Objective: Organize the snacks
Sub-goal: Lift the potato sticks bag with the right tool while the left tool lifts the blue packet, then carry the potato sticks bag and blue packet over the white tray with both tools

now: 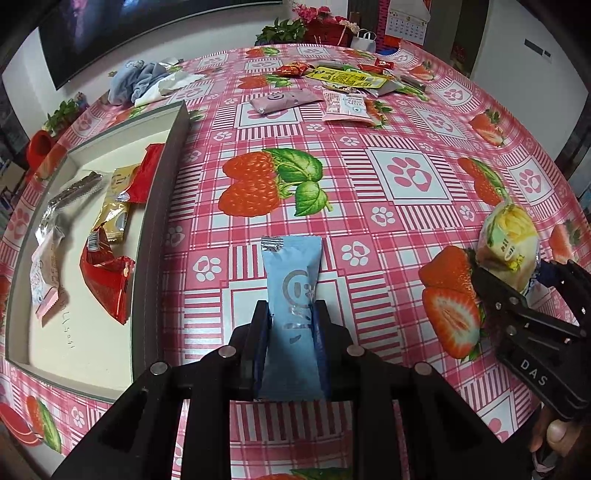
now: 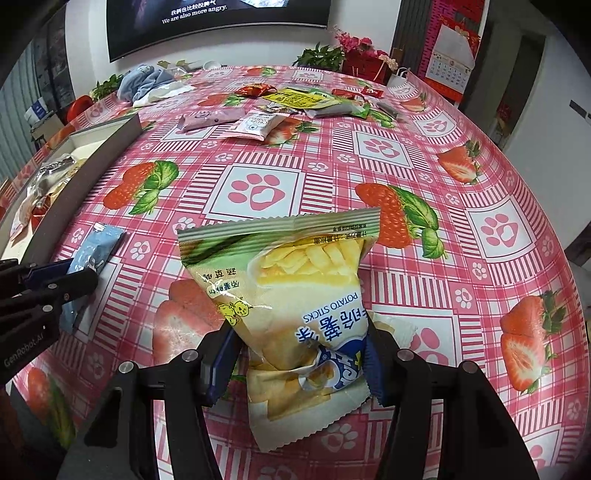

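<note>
Left wrist view: the left tool (image 1: pixel 290 314) pinches a blue snack packet (image 1: pixel 291 280), long axis pointing ahead; the box (image 1: pixel 162 206) lies just left, nearer this hand. Further right, the right tool (image 2: pixel 299 354) pinches a potato sticks bag (image 2: pixel 295 295) above the table (image 2: pixel 461 221).

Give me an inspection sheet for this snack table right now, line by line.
Surface: tablecloth with strawberry and paw print, covering the table.
Job's things: blue packet in left gripper; potato sticks bag in right gripper; tray at left holding several snacks; loose snack pile at far side.
Clutter: crumpled cloth.
Grippers: both shut on packets.
Cables: nothing seen.
Surroundings: screen, flowers, calendar.
</note>
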A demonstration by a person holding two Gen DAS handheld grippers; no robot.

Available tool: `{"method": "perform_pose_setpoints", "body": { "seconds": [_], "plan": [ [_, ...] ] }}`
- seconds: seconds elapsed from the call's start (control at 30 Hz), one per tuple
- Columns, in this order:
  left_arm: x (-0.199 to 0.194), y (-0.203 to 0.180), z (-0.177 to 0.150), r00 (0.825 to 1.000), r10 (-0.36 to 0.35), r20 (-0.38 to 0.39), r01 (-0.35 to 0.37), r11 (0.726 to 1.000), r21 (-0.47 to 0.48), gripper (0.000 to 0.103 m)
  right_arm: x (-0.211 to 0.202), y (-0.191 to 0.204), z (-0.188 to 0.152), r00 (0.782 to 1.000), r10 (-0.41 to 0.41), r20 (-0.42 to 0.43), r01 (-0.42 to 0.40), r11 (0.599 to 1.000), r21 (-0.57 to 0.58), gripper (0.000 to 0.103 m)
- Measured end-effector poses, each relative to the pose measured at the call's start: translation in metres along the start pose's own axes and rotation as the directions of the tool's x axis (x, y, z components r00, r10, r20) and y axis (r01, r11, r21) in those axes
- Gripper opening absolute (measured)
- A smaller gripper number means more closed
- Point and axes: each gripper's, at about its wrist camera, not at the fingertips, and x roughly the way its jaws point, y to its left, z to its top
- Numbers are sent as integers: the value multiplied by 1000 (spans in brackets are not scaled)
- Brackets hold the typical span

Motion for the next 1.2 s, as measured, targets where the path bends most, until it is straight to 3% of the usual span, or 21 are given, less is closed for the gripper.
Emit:
{"method": "perform_pose_setpoints", "body": {
  "seconds": [0.37, 0.9, 1.2],
  "plan": [
    [1, 2, 0, 1000, -10, -5, 10, 1000, -23, 25, 1, -1, 3, 1000, 18, -25, -18, 1000, -16, 60],
    [1, -1, 1, 1000, -9, -16, 9, 999, 33, 25, 1, -3, 5, 1000, 16, -23, -15, 999, 46, 59],
    [1, 3, 3, 997, -48, -53, 52, 997, 61, 25, 1, 9, 15, 998, 33, -48, -29, 997, 71, 58]
  ]
}}
